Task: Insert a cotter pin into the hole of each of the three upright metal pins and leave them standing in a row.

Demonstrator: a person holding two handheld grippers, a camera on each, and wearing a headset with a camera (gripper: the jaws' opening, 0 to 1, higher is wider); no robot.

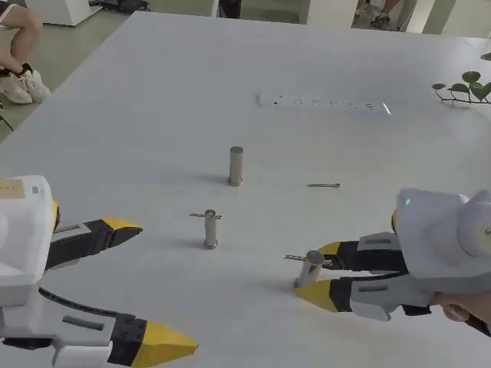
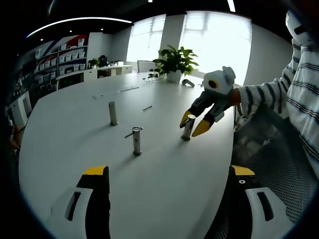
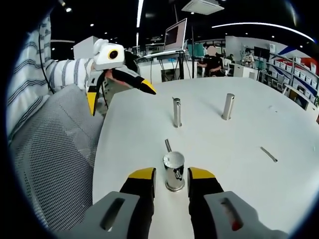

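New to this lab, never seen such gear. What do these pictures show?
A person holds two hand tools with yellow-tipped jaws. One picture comes from a headset camera, the round two from cameras on the left gripper and right gripper. On the table stand three metal pins: the middle pin and nearest pin carry cotter pins, the far pin none. A spare cotter pin lies loose. The right jaws flank the nearest pin; the left jaws are open, empty.
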